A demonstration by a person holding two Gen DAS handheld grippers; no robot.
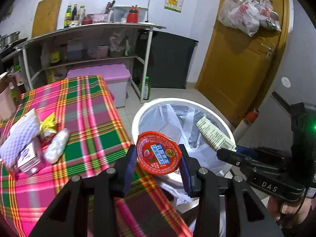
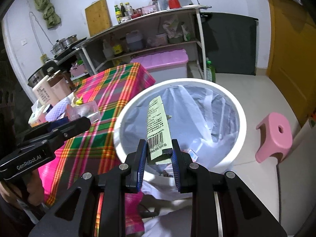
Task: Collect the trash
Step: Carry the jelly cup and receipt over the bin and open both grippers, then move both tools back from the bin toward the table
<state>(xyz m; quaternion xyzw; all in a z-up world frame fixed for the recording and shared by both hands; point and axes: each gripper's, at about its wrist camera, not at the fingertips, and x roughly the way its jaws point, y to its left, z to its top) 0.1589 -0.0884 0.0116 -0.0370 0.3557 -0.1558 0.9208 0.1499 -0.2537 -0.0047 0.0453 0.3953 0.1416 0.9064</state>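
Note:
My left gripper (image 1: 159,155) is shut on a red-lidded jelly cup (image 1: 158,153) and holds it at the near rim of the white trash bin (image 1: 136,114), beside the table edge. My right gripper (image 2: 159,150) is shut on a pale green wrapper (image 2: 158,126) with a barcode and holds it above the bin's open mouth (image 2: 242,116). The wrapper also shows in the left wrist view (image 1: 214,134), sticking out of the right gripper over the bin. The bin is lined with a clear plastic bag (image 2: 213,106).
A plaid-clothed table (image 1: 86,118) stands left of the bin, with a purple-white tissue pack (image 1: 19,138), a yellow wrapper (image 1: 47,123) and a white bag (image 1: 57,146) on it. A pink stool (image 2: 274,138) stands right of the bin. A yellow door (image 1: 237,69) is behind.

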